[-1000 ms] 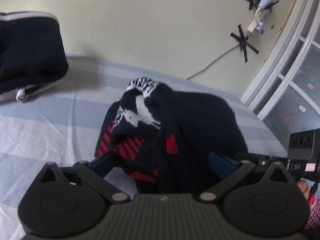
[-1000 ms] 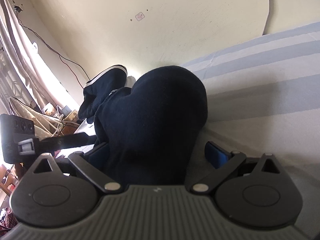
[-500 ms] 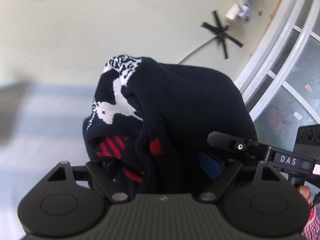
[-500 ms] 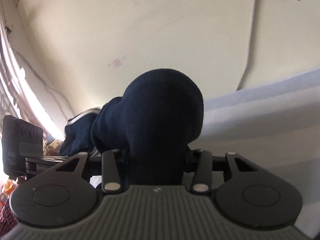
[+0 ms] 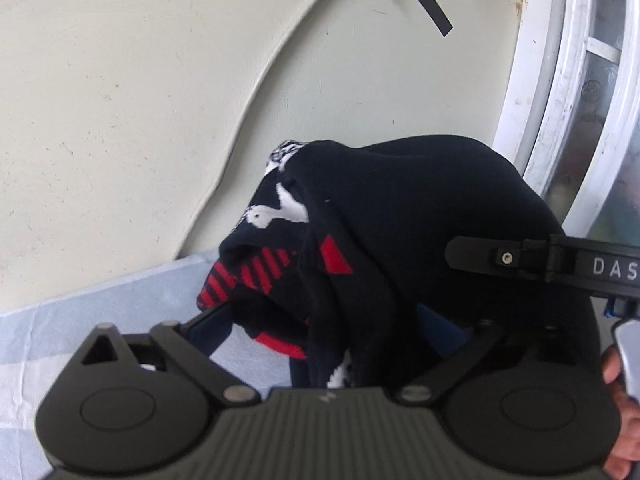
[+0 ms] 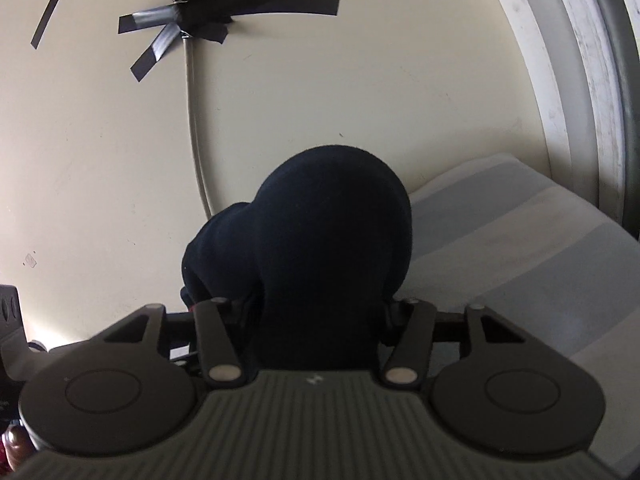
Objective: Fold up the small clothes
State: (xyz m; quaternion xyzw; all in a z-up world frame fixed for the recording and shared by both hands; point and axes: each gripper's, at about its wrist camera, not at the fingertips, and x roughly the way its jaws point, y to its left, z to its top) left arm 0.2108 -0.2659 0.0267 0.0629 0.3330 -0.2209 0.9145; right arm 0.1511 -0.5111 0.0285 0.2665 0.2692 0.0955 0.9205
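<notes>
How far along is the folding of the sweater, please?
Done: the sweater is doubled into a thick bundle. In hand: it sits between both grippers; the right gripper hugs it, the left gripper stands wide, both jaws having just been opening. Still to do: laying it flat on the bed and tidying the fold.

I see a knitted sweater (image 5: 400,220), matt navy wool-like cloth with red and white pattern. My left gripper (image 5: 320,336) is matt black plastic, ribbed, with small metal pins. The bed sheet (image 6: 520,248) looks soft striped cotton; wall (image 5: 120,100) rough, painted.
</notes>
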